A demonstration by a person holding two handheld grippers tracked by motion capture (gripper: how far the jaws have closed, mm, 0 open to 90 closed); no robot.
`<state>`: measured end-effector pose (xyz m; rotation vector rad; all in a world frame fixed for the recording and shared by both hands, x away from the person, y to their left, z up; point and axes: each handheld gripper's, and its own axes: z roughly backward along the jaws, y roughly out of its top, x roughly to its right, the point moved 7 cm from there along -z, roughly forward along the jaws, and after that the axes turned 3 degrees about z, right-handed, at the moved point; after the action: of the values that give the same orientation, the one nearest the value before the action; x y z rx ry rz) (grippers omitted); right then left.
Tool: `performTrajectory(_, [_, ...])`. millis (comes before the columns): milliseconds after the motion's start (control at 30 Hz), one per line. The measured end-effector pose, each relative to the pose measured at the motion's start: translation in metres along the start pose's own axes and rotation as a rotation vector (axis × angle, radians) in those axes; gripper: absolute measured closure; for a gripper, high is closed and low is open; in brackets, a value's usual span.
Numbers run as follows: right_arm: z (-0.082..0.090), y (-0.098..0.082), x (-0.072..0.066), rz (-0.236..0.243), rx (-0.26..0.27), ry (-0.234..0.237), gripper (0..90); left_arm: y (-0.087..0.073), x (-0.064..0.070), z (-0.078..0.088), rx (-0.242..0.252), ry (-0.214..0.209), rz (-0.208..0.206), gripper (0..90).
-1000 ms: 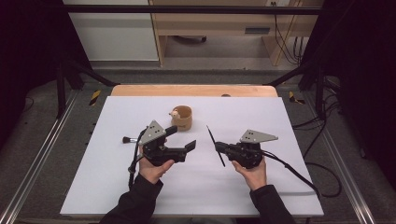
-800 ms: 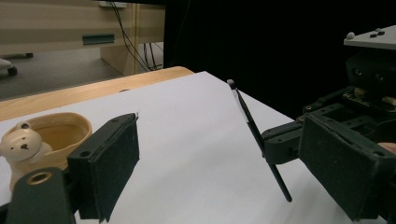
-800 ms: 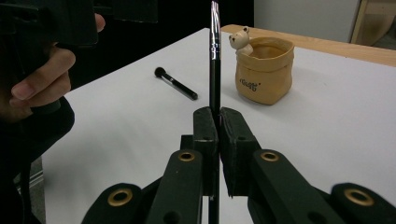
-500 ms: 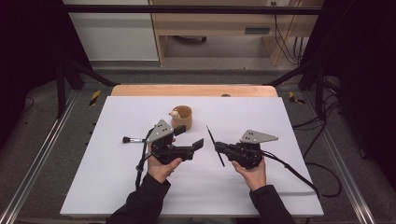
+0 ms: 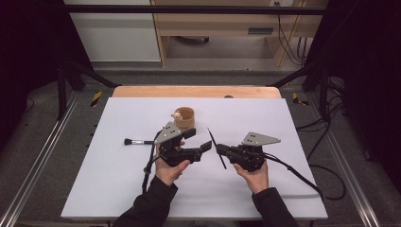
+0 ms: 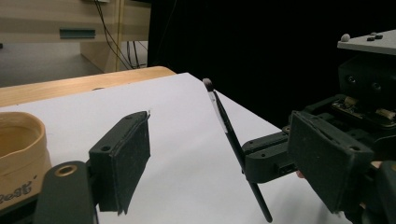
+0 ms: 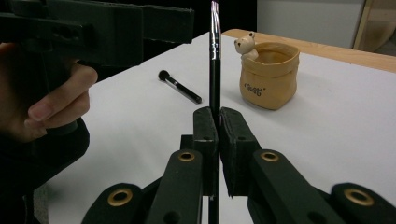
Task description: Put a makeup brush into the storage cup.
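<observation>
— What carries everything?
— A white table [image 5: 118, 179], with a wooden strip [image 5: 196, 91] along its twelve o'clock edge.
— What lies on it?
— A yellow pot [image 5: 185, 118] toward twelve o'clock, and a black brush [image 5: 138, 141] toward nine o'clock of it.

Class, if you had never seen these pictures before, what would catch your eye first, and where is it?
The right gripper, shut on a thin black brush at mid-table. Facing it, the open left gripper holds nothing. Behind them stands a small tan pot with a bear figure on its rim, and another brush lies to its left.
</observation>
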<state>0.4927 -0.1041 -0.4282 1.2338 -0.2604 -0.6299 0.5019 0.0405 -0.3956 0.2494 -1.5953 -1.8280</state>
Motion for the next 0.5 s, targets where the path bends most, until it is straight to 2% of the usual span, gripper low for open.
performTrajectory(300, [-0.0010, 0.0008, -0.0022, 0.008, 0.007, 0.003, 85.9, -0.0027, 0.0023, -0.0067, -0.003, -0.003, 0.018, 24.7])
performTrajectory(500, [-0.0011, 0.0014, -0.0033, 0.009, 0.010, 0.005, 85.9, -0.0045, 0.0032, -0.0108, -0.006, -0.002, 0.035, 30.7])
